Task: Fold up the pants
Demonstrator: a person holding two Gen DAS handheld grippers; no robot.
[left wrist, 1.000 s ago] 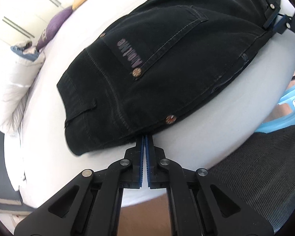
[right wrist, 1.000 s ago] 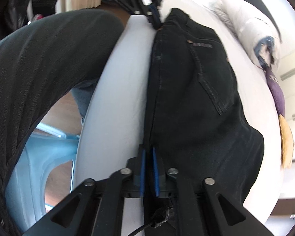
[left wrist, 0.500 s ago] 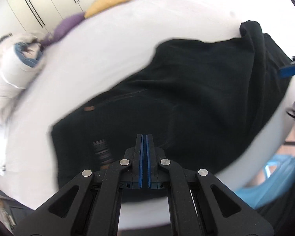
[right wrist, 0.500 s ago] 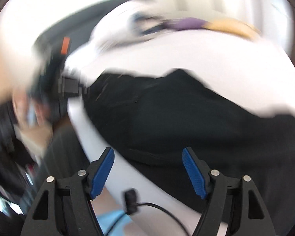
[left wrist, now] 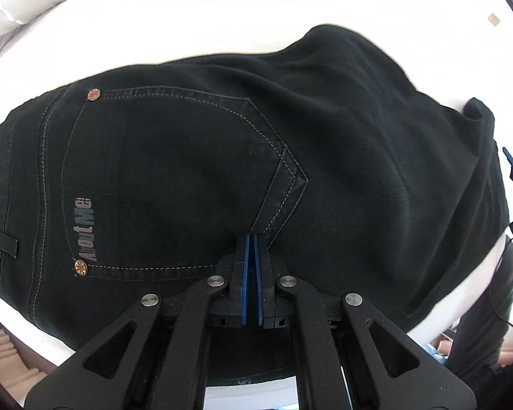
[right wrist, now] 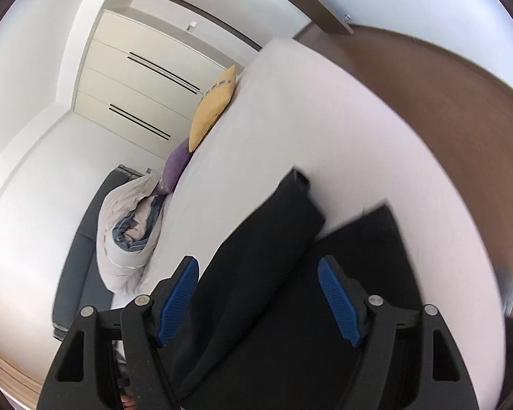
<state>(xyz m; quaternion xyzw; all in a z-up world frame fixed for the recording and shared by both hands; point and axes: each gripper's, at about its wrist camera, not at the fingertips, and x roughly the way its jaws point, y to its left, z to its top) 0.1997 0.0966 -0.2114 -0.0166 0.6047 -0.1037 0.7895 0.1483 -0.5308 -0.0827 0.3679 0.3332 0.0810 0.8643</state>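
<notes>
my left gripper (left wrist: 251,239) is pinched fully together, tips over the black pants (left wrist: 256,157) beside the back pocket (left wrist: 174,184); i can't tell if cloth is caught. my right gripper (right wrist: 258,270) has just been opening and stands wide, holding nothing, above the pant legs (right wrist: 284,239). the pants lie on the white bed (right wrist: 311,112), pillows (right wrist: 213,106) beyond.

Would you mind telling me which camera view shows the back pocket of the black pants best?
The left wrist view: the back pocket fills the frame, sharp, with its stitching, rivets and printed lettering. The right wrist view shows only plain, blurred folds of the black pants on the white bed; no pocket is visible there.
</notes>
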